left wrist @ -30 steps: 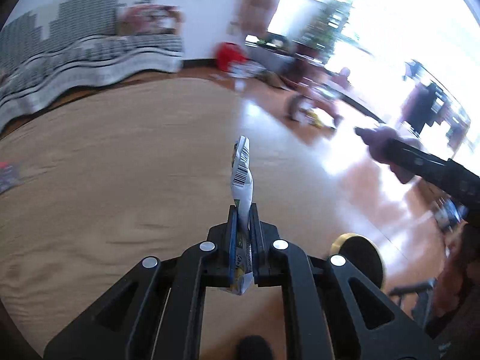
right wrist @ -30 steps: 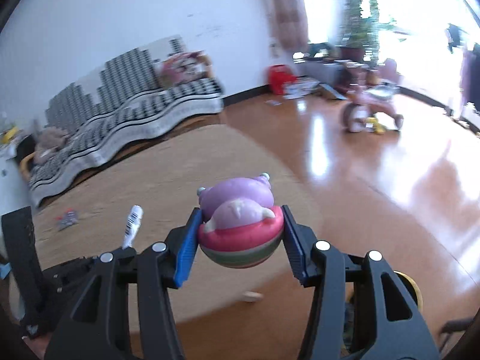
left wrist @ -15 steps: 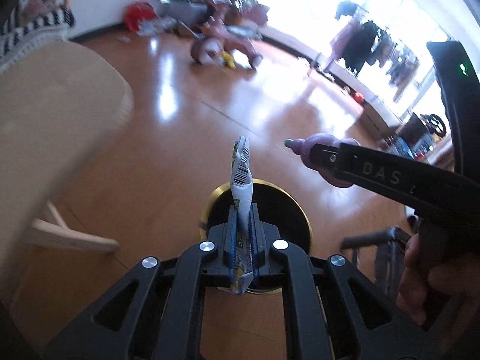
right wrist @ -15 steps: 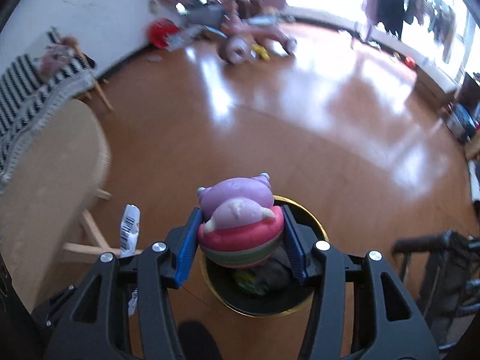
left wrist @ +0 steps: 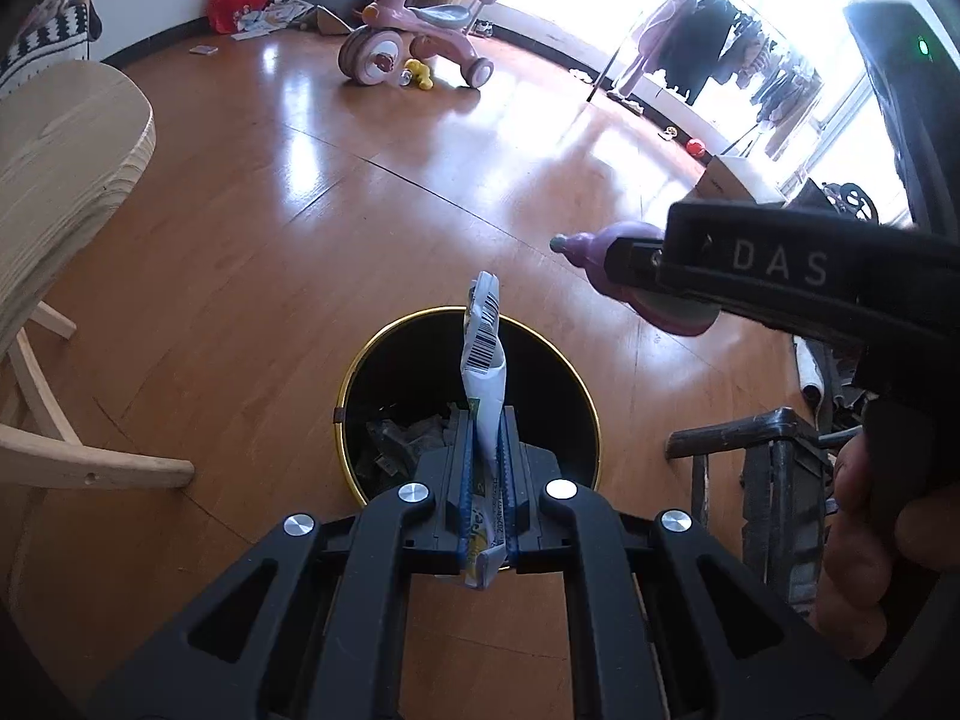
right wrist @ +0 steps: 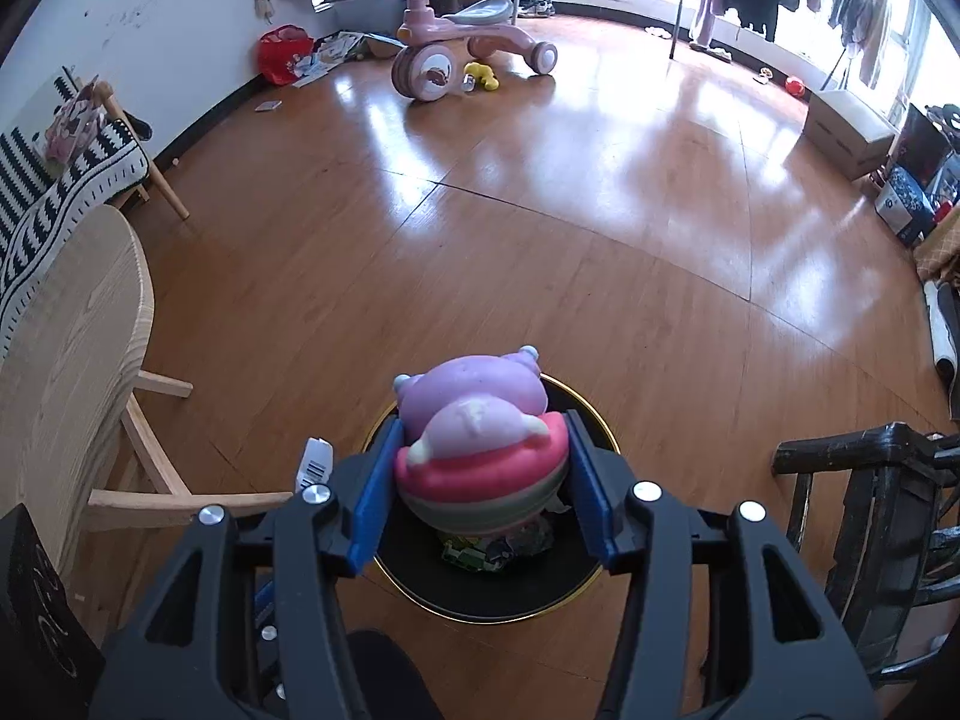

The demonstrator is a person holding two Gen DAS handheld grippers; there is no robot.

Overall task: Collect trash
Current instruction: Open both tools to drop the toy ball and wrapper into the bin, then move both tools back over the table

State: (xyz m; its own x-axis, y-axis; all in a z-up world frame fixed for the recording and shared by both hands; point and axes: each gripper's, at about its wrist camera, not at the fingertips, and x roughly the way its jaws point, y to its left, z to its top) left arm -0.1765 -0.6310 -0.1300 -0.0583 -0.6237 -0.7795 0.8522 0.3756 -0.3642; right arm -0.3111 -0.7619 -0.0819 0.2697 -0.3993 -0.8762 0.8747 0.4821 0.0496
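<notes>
Left wrist view: the left gripper sits at lower centre, its black fingers nearly closed on a thin, creased white wrapper with a printed barcode. The wrapper stands upright from the blue pads, over the mouth of a round black bin with a thin gold rim, which stands on the glossy wooden floor. Dark crumpled trash lies inside the bin. At the right of the frame the right gripper reaches in from the side, a hand on its grip, with a rounded purple toy poking out past its matte black finger. A pale, grained worktop with slanted legs fills the left edge; a pink tricycle stands at the top.

Right wrist view: the right gripper at lower centre has its fingers about half open, the blue pads pressing the sides of the toy, a smooth, squat, animal-shaped ball with a purple top, a pink band and paler stripes below. It hangs over the bin, where a green-printed wrapper lies. The white wrapper's barcoded tip shows at lower left of the toy, beside the worktop.
</notes>
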